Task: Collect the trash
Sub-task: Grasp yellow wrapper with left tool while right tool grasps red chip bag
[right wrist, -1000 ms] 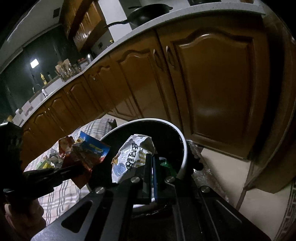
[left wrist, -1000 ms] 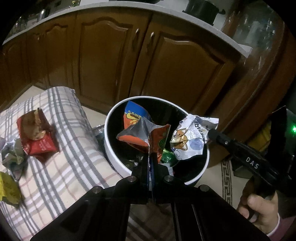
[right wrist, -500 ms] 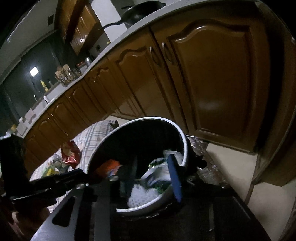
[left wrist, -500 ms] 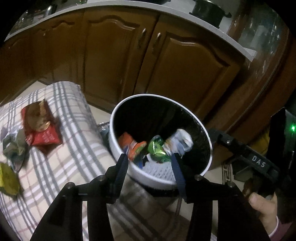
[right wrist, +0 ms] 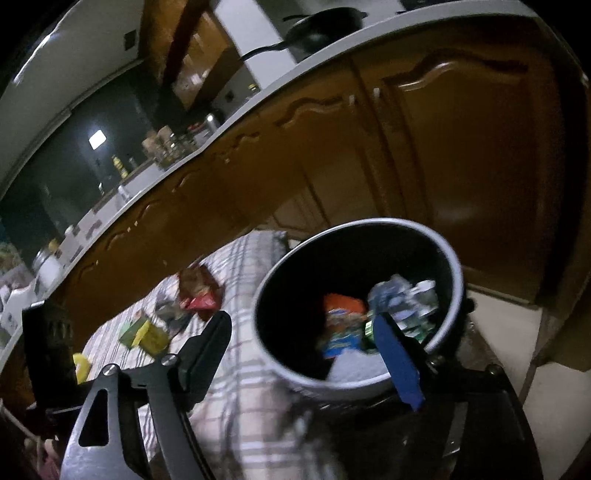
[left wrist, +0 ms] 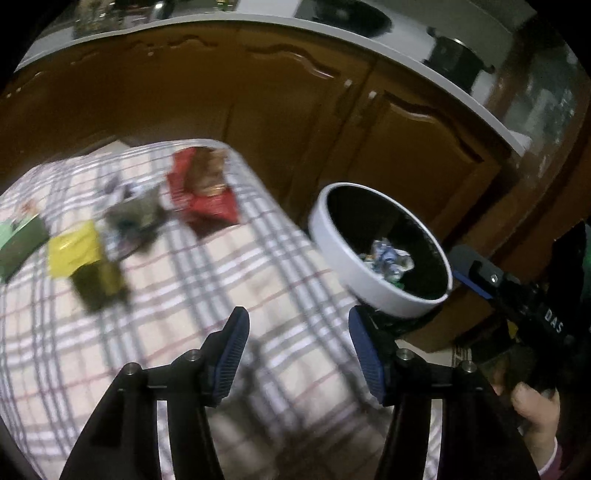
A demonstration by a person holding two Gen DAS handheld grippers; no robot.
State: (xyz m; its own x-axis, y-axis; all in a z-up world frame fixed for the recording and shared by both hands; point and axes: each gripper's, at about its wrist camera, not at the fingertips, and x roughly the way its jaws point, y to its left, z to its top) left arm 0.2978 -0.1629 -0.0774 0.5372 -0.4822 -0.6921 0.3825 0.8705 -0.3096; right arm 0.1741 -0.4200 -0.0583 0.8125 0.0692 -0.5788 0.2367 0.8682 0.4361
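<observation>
The left gripper [left wrist: 295, 328] hangs over the plaid cloth [left wrist: 207, 280], angled downward, with its blue-padded jaws apart and opening; nothing lies between them. The right gripper [right wrist: 303, 332] points toward the bin [right wrist: 456, 280], and its jaws are also apart and opening, with no item between the pads; in its own view the rim of the bin sits in the gap behind the fingers. In the left wrist view the right gripper appears at the right edge, held by a hand [left wrist: 532, 413] with a light sleeve cuff. The bin is round, with a white outer wall and a black inside, and stands on the floor just beside the edge of the cloth, in front of brown cabinet doors [left wrist: 406, 147]. Inside it lie several crumpled wrappers: an orange and blue packet [right wrist: 341, 325], and a white and blue crumpled wrapper [left wrist: 388, 254]. Trash left on the cloth, well apart from the bin: a red snack bag [left wrist: 203, 192], a grey crumpled wrapper [left wrist: 136, 214] just beside it, a yellow packet [left wrist: 77, 251], and a green packet [left wrist: 18, 240] at the far left. The cloth items are blurred, so print is unreadable. A dark pan [right wrist: 321, 26] sits on the countertop above.
</observation>
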